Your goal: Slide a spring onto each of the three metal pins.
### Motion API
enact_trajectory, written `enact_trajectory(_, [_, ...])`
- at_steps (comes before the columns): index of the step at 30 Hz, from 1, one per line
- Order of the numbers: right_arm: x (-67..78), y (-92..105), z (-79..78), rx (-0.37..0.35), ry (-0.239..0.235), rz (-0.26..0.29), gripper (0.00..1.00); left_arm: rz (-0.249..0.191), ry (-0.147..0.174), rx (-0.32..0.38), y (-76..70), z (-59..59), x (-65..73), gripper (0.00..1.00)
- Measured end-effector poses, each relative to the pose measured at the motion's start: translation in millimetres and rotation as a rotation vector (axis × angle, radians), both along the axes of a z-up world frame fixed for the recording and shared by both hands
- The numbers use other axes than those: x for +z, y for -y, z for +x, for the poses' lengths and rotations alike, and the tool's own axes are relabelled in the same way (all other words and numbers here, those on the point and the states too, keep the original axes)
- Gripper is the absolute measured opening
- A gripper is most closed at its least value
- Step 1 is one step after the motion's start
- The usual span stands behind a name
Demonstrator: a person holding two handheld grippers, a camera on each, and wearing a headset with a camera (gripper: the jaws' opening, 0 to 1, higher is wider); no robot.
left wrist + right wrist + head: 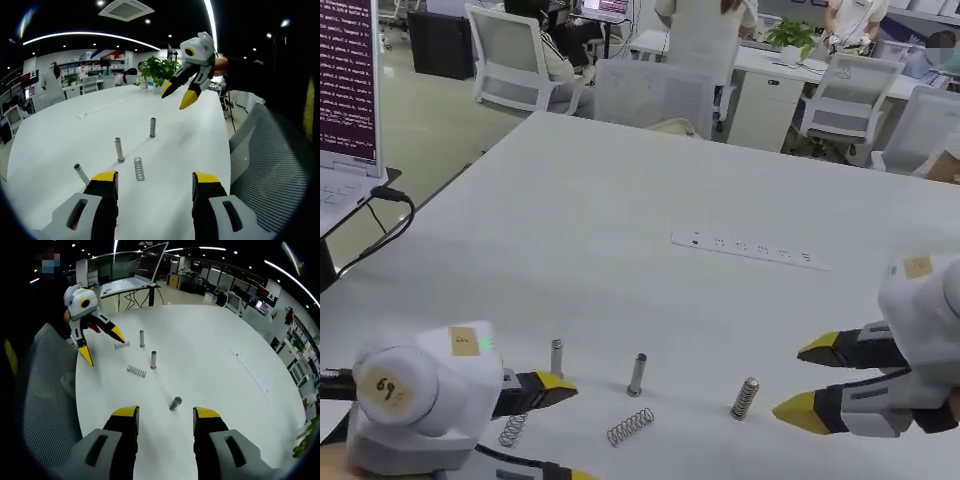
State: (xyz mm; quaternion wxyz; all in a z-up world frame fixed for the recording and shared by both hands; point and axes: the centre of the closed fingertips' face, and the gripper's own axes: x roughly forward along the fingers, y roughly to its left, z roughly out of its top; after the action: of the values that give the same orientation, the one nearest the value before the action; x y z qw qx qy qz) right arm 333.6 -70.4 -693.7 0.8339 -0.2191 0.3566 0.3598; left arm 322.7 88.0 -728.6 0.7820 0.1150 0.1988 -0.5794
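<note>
Three short metal pins stand in a row near the front of the white table: a bare pin (557,357), a bare pin (638,374), and a pin with a spring on it (746,397). Two loose springs lie flat, one (630,426) in front of the middle pin and one (513,430) close to my left gripper (565,430). The left gripper is open and empty; its own view has the loose spring (139,169) just ahead of its jaws. My right gripper (808,379) hovers open to the right of the sprung pin (175,403).
A white power strip (750,250) lies farther back on the table (620,200). A laptop (345,90) and black cable (390,215) sit at the left edge. Office chairs (650,95) stand beyond the far edge, and a mesh chair (270,165) is close behind.
</note>
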Motion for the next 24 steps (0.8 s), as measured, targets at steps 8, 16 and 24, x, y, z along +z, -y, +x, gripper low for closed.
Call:
enact_trajectory(8, [-1.8, -1.7, -9.4, -0.024, 0.0, 0.031, 0.41, 0.026, 0.001, 0.0, 8.8, 9.3, -8.7, 0.45])
enact_trajectory(16, [-2.9, -5.3, -16.2, -0.03, 0.0, 0.042, 0.4, 0.038, -0.016, 0.032, 10.4, 18.3, -17.7, 0.35])
enact_trajectory(24, [-5.5, -6.8, -21.1, -0.035, -0.004, 0.047, 0.4, 0.071, -0.02, 0.019, 17.9, 21.5, -28.2, 0.32])
